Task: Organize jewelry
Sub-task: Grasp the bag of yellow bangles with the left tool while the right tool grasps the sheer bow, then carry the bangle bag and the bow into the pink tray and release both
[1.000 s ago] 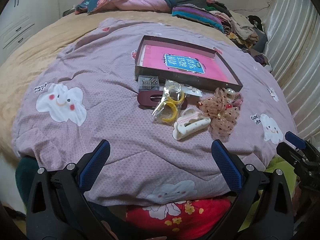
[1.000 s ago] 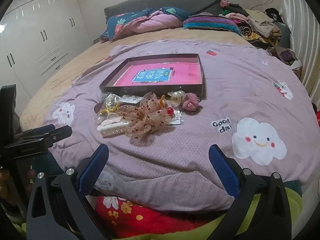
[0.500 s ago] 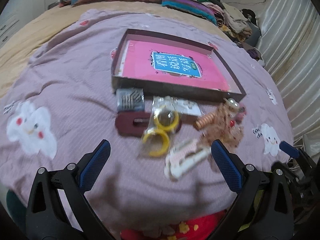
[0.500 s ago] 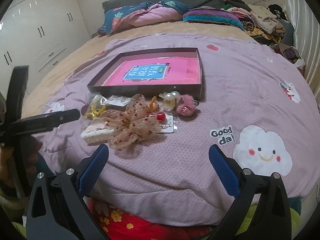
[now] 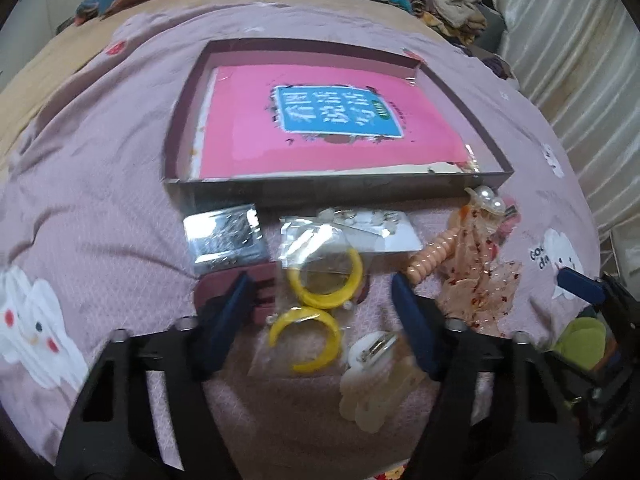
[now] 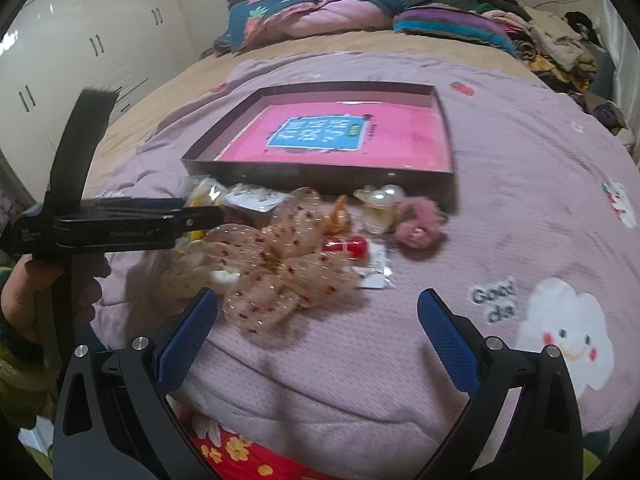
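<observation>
A dark shallow box with a pink book inside lies on the purple bedspread; it also shows in the right wrist view. In front of it lies a pile of jewelry and hair things. My left gripper is open low over a clear bag of yellow hoops, its fingers either side of it. Beside lie a maroon clip, a cream claw clip, an orange coil tie and a dotted tulle bow. My right gripper is open and empty, short of the bow.
A silver packet and a card of earrings lie by the box front. A pearl clip, a pink pompom tie and a red clip lie right. Pillows and clothes pile at the bedhead. Wardrobes stand left.
My left gripper has moved forward and down over the pile until its fingers flank the yellow hoops. My right gripper has crept forward toward the bow. Both stay open.
</observation>
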